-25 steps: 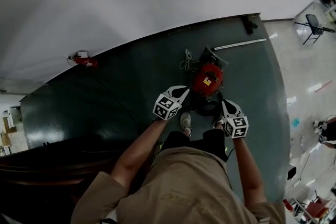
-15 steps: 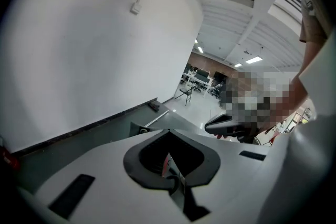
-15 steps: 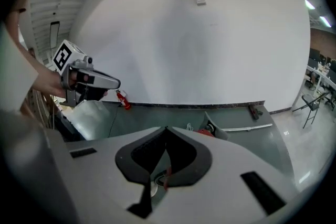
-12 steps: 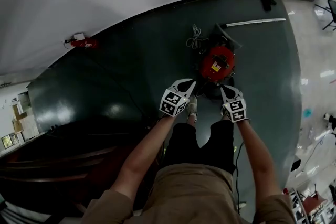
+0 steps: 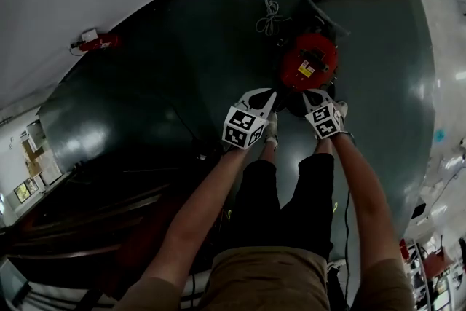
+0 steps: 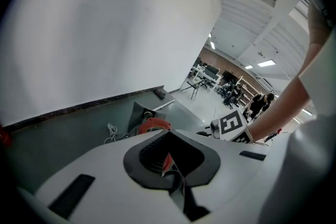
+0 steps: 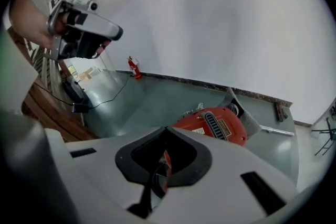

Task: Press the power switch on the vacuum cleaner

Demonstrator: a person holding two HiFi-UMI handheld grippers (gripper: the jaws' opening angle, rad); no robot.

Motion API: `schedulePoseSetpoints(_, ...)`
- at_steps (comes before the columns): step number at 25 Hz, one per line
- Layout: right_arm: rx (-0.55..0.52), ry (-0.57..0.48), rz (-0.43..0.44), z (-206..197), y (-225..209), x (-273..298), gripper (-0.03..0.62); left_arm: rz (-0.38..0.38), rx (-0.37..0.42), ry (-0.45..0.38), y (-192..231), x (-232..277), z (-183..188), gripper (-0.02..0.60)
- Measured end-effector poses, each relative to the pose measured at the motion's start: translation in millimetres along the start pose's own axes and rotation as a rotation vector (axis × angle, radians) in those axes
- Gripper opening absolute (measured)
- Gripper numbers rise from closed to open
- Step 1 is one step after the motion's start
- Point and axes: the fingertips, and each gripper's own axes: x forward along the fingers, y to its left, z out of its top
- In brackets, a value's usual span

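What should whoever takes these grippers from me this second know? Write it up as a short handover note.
Left hand-held gripper: jaws together, nothing in them, held on the near side of the vacuum cleaner, off to its left.
Right hand-held gripper: jaws together, empty, pointing at the red body and short of it.
The vacuum cleaner stands on the green floor near the wall, with its coiled cord beyond it.
Done: nothing on the machine itself; neither gripper touches it.
Left: find the power switch, which I cannot pick out in these views, and press it, probably with the right one, which looks closer.
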Motion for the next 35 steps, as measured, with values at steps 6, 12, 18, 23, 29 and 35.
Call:
schedulePoseSetpoints(6,0.088,0.112,-0.081,-36.7,-30.3,54.5,0.011,-0.042,0.027,0.059,8.4,38.7,-21.8,0.006)
schedulePoseSetpoints(12,0.097,0.168,-0.081,-59.1,-40.2,94.8,0.011,-0.064,0.137,0.129,5.6,75.7,-47.2,0.006)
schedulePoseSetpoints(18,0.114,0.206,-0.109,-76.1,-42.7,115.4,0.011,-0.068,0.127,0.17,15.5,97.1,-67.0,0.006)
schedulePoseSetpoints(23,0.083,0.238,-0.107,-79.3,-41.5,123.0,0.011,-0.072,0.146,0.199,24.6,104.8,-71.6,0.006)
schedulePoseSetpoints(29,0.137,0.289,-0.15,-90.1,-47.8,130.1,0.012,-0.074,0.159,0.206,31.7,100.3,-77.7,0.006)
schedulePoseSetpoints(35,0.297,0.362,-0.243,-96.7,-50.7,134.0,0.012,-0.087,0.136,0.195,17.6,87.9,-80.5,0.006)
